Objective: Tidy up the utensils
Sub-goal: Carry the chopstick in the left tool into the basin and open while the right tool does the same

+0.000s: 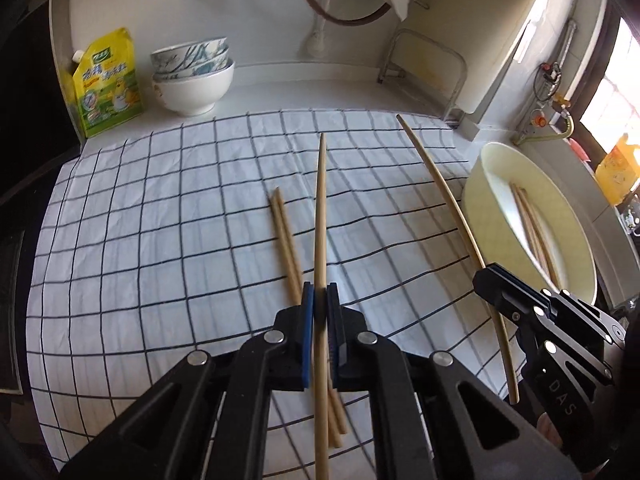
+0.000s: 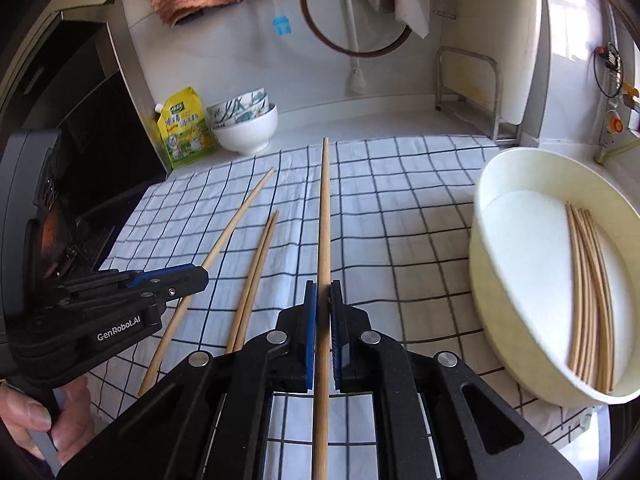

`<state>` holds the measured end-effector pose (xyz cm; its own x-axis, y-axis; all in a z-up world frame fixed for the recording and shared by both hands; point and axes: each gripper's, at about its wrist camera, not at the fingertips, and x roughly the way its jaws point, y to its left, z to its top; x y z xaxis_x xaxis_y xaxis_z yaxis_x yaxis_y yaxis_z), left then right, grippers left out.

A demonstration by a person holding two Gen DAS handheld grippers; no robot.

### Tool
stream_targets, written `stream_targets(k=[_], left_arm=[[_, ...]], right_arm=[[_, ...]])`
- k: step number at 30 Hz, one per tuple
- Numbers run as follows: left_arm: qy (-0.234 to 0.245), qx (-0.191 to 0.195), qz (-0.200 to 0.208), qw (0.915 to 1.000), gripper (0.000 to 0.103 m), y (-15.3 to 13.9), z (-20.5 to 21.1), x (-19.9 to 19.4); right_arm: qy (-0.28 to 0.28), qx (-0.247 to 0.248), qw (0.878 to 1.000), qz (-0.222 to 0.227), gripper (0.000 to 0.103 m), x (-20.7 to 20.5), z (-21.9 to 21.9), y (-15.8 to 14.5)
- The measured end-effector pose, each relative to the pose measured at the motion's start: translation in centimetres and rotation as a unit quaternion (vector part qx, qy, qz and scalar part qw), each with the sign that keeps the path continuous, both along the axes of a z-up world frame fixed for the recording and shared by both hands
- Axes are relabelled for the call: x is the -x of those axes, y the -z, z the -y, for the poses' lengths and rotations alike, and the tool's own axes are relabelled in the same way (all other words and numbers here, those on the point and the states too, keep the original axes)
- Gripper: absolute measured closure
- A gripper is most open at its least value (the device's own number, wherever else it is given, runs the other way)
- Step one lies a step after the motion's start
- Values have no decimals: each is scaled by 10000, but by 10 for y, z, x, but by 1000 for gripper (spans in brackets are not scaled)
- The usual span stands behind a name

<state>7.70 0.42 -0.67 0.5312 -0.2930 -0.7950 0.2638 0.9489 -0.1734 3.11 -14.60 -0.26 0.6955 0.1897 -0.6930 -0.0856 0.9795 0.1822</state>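
Note:
My left gripper (image 1: 320,300) is shut on a bamboo chopstick (image 1: 321,216) and holds it above the checked cloth (image 1: 160,220). My right gripper (image 2: 323,292) is shut on another chopstick (image 2: 325,208), also lifted; it shows in the left wrist view (image 1: 486,276) with its chopstick (image 1: 440,176). Two more chopsticks (image 1: 286,240) lie side by side on the cloth, seen too in the right wrist view (image 2: 256,272). A round cream tub (image 2: 500,184) at the right holds several chopsticks (image 2: 588,288).
Stacked bowls (image 1: 192,76) and a yellow refill pouch (image 1: 106,84) stand at the back left. A metal rack (image 1: 424,68) with a cutting board leans at the back right. A dark stove edge (image 2: 80,160) borders the cloth on the left.

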Motion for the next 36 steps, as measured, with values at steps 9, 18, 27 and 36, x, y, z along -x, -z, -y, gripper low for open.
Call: stream_targets(k=[9, 18, 27, 36], left_arm=[[1076, 532, 410, 9919, 96, -53, 112, -16], [1913, 486, 362, 9796, 96, -52, 224, -33], [2047, 71, -6, 9788, 96, -10, 265, -49], [1864, -130, -104, 9823, 82, 2, 259, -53]], right_arm=[[1188, -65, 9927, 200, 97, 10, 110, -23], [2006, -300, 9792, -75, 97, 6, 196, -5], [2138, -454, 9751, -385, 97, -5, 219, 20], [2204, -485, 9736, -337, 89, 2, 220, 21]])
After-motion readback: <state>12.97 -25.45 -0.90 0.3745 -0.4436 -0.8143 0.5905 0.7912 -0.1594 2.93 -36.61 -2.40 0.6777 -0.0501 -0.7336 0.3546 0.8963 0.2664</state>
